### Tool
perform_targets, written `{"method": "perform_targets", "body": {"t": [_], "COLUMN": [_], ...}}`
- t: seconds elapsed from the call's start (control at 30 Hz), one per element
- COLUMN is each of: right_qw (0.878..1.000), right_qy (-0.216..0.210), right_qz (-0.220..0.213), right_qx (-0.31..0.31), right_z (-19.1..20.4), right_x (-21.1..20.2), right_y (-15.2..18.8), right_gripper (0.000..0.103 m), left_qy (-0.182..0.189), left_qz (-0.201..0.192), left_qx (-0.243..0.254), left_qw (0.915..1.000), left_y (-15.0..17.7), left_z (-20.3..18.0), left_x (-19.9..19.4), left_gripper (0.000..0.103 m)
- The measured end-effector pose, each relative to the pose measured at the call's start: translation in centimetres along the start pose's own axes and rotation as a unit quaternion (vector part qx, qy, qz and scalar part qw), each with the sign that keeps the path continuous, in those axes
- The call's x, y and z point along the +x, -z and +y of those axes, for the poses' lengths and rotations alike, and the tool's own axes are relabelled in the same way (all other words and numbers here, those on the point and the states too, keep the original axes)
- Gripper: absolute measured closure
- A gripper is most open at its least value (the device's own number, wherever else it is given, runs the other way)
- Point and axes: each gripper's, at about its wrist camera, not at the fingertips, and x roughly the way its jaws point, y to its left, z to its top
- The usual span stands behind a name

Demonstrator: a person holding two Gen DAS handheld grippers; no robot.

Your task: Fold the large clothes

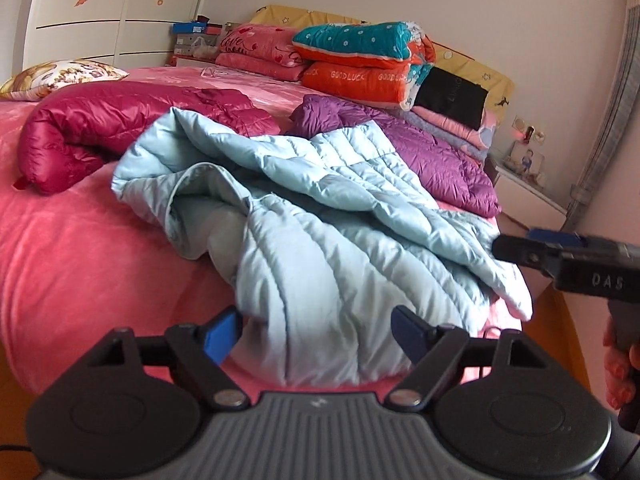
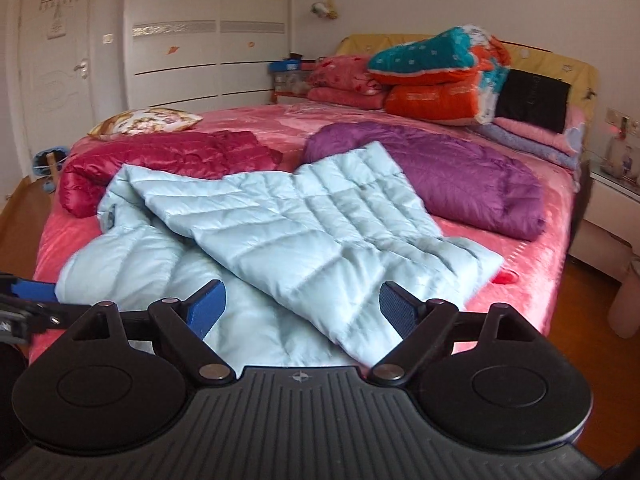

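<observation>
**Pale-blue jacket half-folded, both grippers free**

Light-blue quilted jacket (image 2: 280,232) lies crumpled at the near edge of the pink bed (image 2: 532,256); left gripper (image 1: 318,336) and right gripper (image 2: 300,308) gape wide, holding nothing; risk — slippery padding slides off the edge if pinched shallowly.

Both the left gripper (image 1: 318,334) and right gripper (image 2: 300,308) hover with fingers spread.
</observation>
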Motion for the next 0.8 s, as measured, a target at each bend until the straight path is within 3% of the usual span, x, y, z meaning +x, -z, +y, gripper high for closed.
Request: {"method": "perform_targets", "body": {"t": [0.33, 0.5, 0.6, 0.7, 0.77, 0.8], "right_qw": [0.984, 0.971, 0.963, 0.960, 0.963, 0.965], "right_qy": [-0.152, -0.181, -0.186, -0.153, -0.128, -0.119], "right_qz": [0.059, 0.114, 0.131, 0.124, 0.113, 0.112], "right_qx": [-0.077, -0.109, -0.146, -0.197, -0.208, -0.207], "right_z": [3.6, 5.3, 6.5, 7.7, 7.9, 7.9], "right_x": [7.6, 13.3, 14.5, 15.2, 15.7, 16.0], "right_y": [-6.6, -7.9, -7.2, -6.6, -6.3, -6.3], "right_gripper": [0.000, 0.000, 0.000, 0.011, 0.035, 0.040], "left_qy": [0.005, 0.015, 0.024, 0.029, 0.032, 0.033], "left_qz": [-0.017, -0.025, -0.031, -0.030, -0.030, -0.031], "left_qx": [-0.022, -0.022, -0.021, -0.018, -0.019, -0.020], "left_qw": [0.9996, 0.9993, 0.9990, 0.9990, 0.9989, 0.9988], "left_y": [0.6, 1.4, 1.4, 1.6, 1.6, 1.6], "left_z": [0.8, 1.0, 1.2, 1.4, 1.6, 1.6], "left_x": [2.6, 2.7, 2.7, 2.9, 3.0, 3.0], "left_gripper": [0.046, 0.047, 0.047, 0.044, 0.042, 0.041]}}
